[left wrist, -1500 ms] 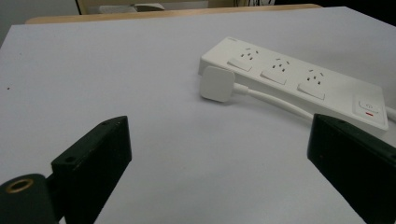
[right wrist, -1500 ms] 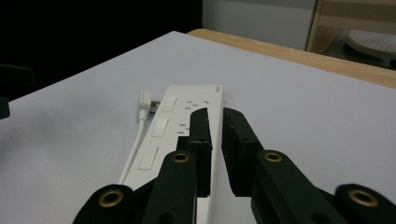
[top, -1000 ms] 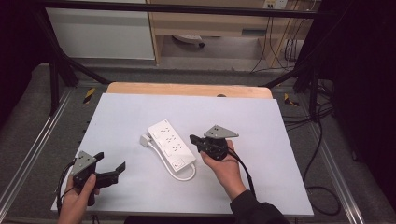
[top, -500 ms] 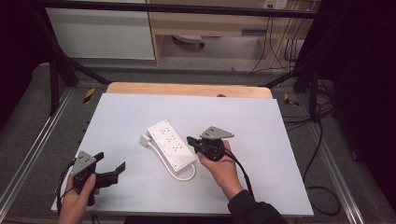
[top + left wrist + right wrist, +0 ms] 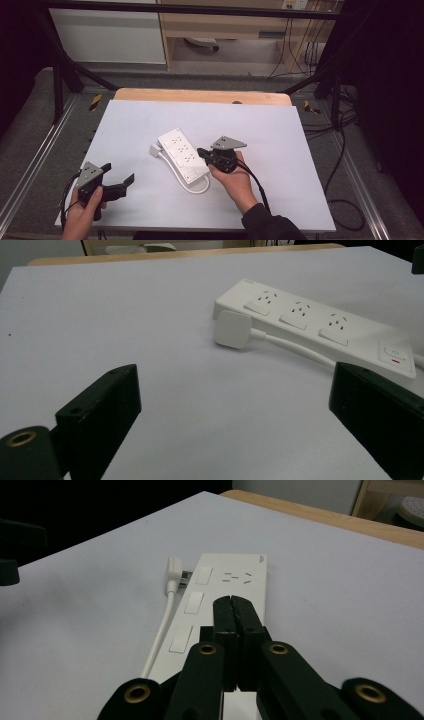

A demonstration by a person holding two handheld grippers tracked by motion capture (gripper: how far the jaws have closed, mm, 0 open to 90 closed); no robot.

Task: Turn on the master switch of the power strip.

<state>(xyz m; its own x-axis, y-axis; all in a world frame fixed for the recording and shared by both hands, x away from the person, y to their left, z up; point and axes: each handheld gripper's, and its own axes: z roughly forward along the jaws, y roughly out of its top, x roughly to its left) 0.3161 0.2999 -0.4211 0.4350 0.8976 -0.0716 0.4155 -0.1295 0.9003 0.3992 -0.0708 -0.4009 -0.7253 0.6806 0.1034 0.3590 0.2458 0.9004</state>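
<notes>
Jaws of the right gripper (image 5: 234, 611) are clenched together with nothing between, directly above the white plastic power strip (image 5: 183, 155) mid-table; the left gripper (image 5: 120, 179), jaws spread wide, stays well apart.

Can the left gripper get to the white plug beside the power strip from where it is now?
Probably yes: the left gripper is open, and only bare table lies between it and the plug.
</notes>
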